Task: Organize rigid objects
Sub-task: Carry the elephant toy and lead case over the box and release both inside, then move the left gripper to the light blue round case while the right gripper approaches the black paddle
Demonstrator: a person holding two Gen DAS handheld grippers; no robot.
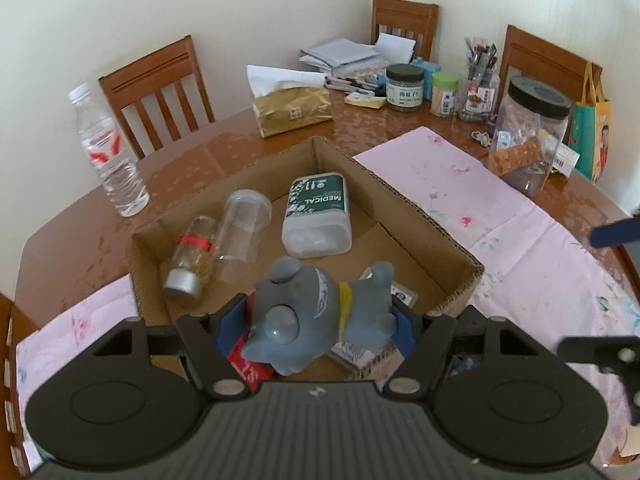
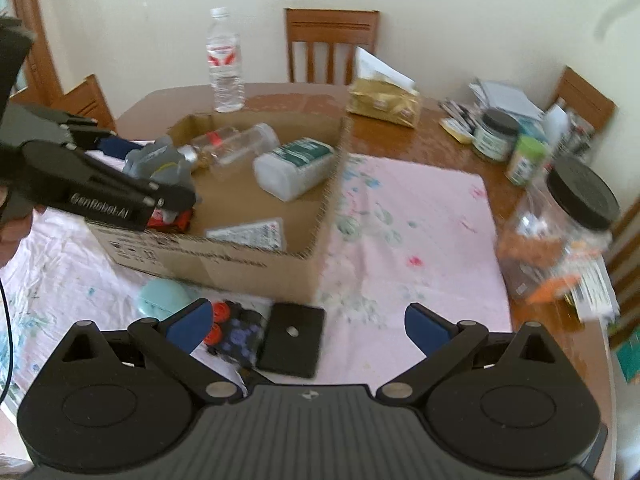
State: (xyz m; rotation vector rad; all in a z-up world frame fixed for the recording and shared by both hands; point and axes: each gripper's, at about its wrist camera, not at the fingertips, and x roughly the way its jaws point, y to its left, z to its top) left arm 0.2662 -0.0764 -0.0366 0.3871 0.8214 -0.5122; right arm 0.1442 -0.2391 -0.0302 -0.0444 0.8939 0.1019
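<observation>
From the left wrist view, the left gripper point(image 1: 316, 320) has its jaws clamped on a grey toy animal point(image 1: 308, 312), held above the near edge of an open cardboard box point(image 1: 400, 200). Inside the box lie a small glass bottle point(image 1: 190, 260), a clear plastic jar point(image 1: 240, 236) and a white container with a green label point(image 1: 318, 216). From the right wrist view, the right gripper point(image 2: 308, 324) has its jaws wide apart and empty above a pink cloth point(image 2: 420, 216), just over a flat black case point(image 2: 292, 340) near the tabletop's front edge.
</observation>
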